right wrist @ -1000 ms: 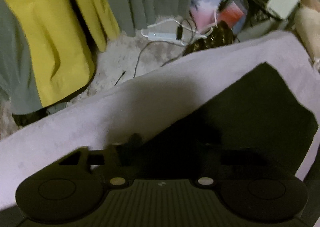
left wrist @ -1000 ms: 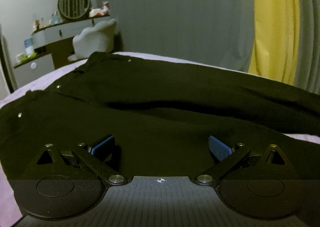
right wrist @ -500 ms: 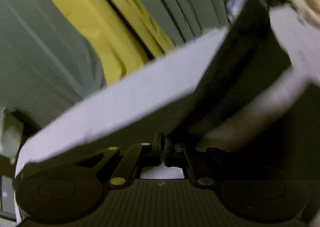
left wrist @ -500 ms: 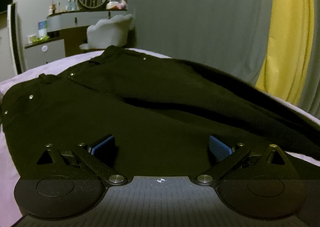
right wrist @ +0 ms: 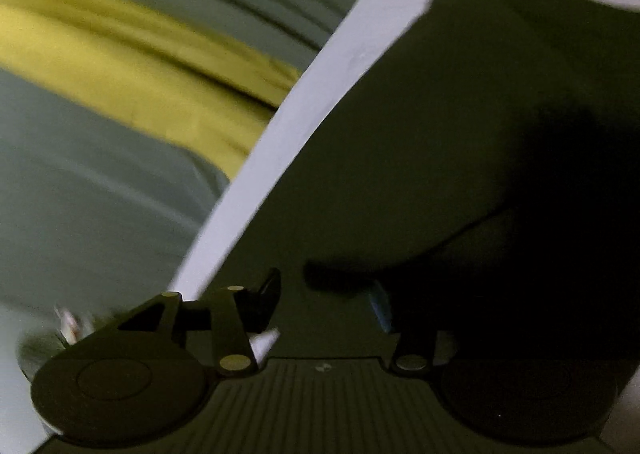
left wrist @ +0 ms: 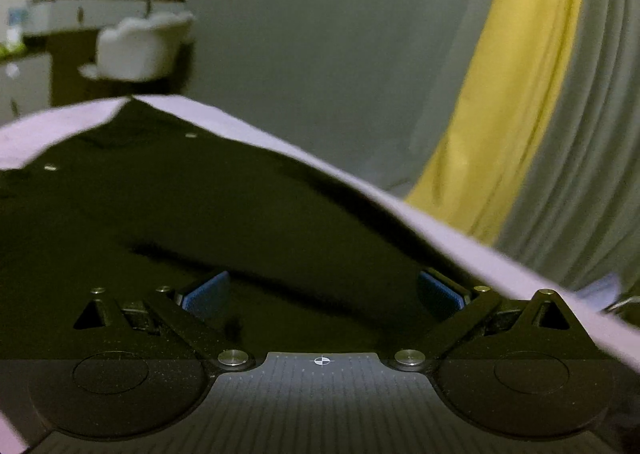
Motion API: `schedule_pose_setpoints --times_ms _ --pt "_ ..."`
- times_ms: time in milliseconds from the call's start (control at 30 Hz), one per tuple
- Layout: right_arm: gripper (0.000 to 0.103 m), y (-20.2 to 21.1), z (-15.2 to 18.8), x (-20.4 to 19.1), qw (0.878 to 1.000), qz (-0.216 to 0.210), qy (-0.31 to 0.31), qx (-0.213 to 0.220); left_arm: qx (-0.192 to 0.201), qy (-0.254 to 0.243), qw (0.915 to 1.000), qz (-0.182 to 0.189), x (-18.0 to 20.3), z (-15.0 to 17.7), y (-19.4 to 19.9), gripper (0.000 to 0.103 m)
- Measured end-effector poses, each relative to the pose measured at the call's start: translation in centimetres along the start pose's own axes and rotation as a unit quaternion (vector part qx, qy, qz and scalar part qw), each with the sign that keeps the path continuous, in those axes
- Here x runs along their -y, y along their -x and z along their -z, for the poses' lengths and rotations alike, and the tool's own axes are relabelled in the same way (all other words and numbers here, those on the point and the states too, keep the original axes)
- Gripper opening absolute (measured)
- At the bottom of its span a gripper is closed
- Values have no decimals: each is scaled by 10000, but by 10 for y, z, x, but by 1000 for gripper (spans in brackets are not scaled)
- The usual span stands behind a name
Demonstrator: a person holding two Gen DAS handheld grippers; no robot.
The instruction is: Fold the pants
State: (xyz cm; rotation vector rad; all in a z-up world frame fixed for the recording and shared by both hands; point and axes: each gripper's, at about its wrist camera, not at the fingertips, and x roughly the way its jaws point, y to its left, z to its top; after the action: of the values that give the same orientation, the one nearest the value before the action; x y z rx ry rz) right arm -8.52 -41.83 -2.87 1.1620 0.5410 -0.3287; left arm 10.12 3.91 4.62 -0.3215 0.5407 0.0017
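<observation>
Black pants (left wrist: 208, 213) spread across lilac bed cover (left wrist: 500, 266), reaching close to its curtain-side edge. Left gripper (left wrist: 322, 292) low above the cloth, blue pads (left wrist: 206, 294) wide apart, clasping nothing; right gripper (right wrist: 326, 296) just been opening, jaws parted, dark fabric lying between, unpinched. Grey and yellow curtains (left wrist: 520, 93) beyond.

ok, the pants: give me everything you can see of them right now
The pants are black, of a matte woven-looking fabric, spread on a pale lilac bed cover. Small metal rivets or buttons glint near the far end in the left wrist view, likely the waist. A dark crease runs across the middle, where one layer seems to lie over another. In the right wrist view a straight edge follows the bed's border. Both tongs, left and right, stand open low over the cloth; the right tongs' jaws have just been opening. Whether they touch it is unclear.
</observation>
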Motion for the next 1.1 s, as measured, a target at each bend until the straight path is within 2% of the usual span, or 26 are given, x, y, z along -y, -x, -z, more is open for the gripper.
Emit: schedule_pose_setpoints --times_ms 167,200,233,267,400,533,600,633,667,733,767,800,833,967,1100 --pt "48 -14 -5 0 9992 -233 -254 183 -569 718 9949 411 4 -30 -48 103" --pt "30 -15 -5 0 9991 -265 -240 208 -690 856 9930 424 4 -35 -61 103" --pt "17 -14 -6 1 9991 -283 -228 239 -776 937 9916 444 3 -40 -73 103" --pt "9 -10 -4 4 9990 -317 -184 272 -840 981 9906 445 4 -45 -83 103" --pt "8 -16 3 13 9991 -321 -261 102 -956 985 9902 246 9 -61 -125 103" --pt "6 -29 2 16 9991 -370 -194 89 -1257 1446 9808 371 5 -70 -171 102" --pt "5 -31 2 17 9989 -399 -216 105 -1328 1577 9781 286 3 -72 -194 87" --pt "4 -32 2 17 9989 -416 -202 118 -1400 1603 9768 245 4 -71 -203 67" --pt "4 -32 2 18 9989 -429 -170 127 -1544 1653 9737 267 4 -70 -212 52" --pt "4 -31 2 22 9987 -475 -101 160 -1755 1858 9656 470 1 -65 -228 43" --pt "3 -34 2 23 9986 -488 -76 174 -1724 1944 9642 526 0 -64 -232 38" --pt "3 -36 1 23 9985 -509 -68 192 -1670 2005 9638 553 -2 -63 -233 29" --pt "3 -38 0 23 9984 -524 -67 205 -1667 2030 9636 498 -4 -62 -234 11" --pt "3 -35 0 25 9982 -546 -7 253 -1471 1886 9688 644 -12 -55 -213 6" --pt "3 -35 -4 19 9986 -455 139 224 -1001 1810 9754 770 -12 -51 -168 5"
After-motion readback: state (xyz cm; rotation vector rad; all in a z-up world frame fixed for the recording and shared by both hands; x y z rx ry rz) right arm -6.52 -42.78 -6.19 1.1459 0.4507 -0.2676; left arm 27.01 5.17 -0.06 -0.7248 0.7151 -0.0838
